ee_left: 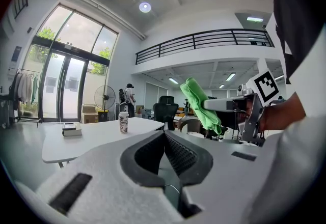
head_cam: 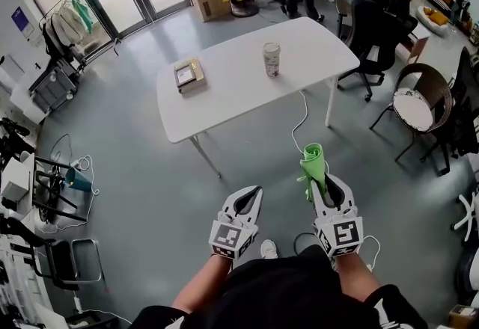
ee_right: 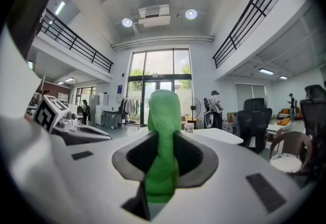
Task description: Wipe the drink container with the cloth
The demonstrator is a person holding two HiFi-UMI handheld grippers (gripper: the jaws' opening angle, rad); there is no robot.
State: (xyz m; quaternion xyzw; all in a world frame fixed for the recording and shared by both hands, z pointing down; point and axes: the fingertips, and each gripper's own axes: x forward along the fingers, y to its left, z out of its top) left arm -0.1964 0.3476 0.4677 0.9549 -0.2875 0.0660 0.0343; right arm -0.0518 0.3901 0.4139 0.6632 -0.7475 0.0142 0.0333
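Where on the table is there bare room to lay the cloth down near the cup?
The white table is mostly bare. The widest patch lies between the box and the drink cup, running to the near edge. A smaller patch sits right of the cup, toward the corner by the black office chair. Nothing crowds the tabletop.

No legible text, brand or number is found. Only black-and-white square marker patterns are carried on the cubes of the left gripper (head_cam: 253,194) and right gripper (head_cam: 328,184), with no characters. The blue wall sign (head_cam: 19,19), the drink container (head_cam: 272,59) print and the box (head_cam: 188,75) label are too small to be read.
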